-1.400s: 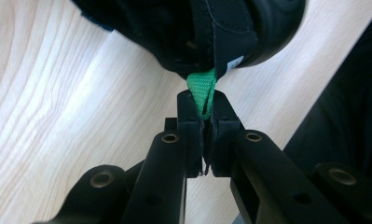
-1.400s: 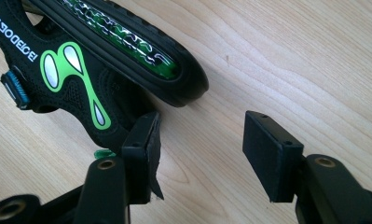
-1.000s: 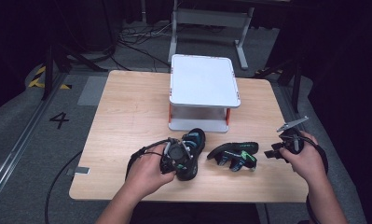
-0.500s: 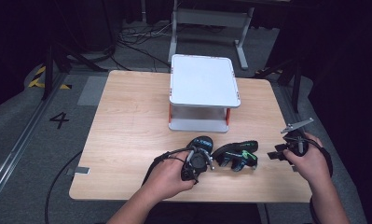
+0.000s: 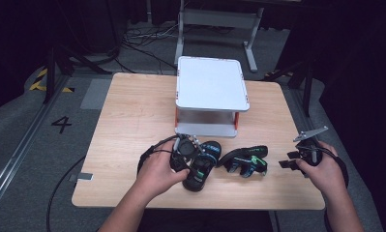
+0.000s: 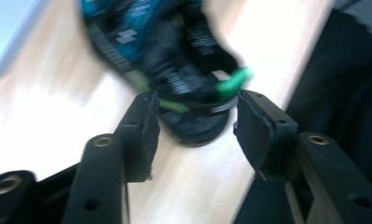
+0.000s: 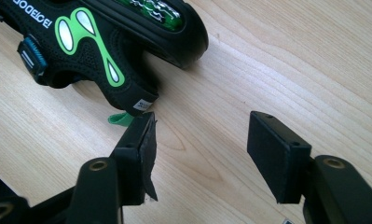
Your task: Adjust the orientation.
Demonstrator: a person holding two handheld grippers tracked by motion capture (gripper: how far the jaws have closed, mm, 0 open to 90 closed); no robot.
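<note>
High view: left tool (image 5: 196, 165) jaws just opened, black-and-teal sandal (image 5: 201, 166) released onto wooden bench (image 5: 132, 121) beside its mate (image 5: 244, 160); right tool (image 5: 291, 159) open, empty.

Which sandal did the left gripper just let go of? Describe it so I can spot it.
Start at the white shelf stand on the table. Two sandals lie in front of it; it is the sandal nearer the left gripper, upright, while the other sandal lies on its side.
</note>
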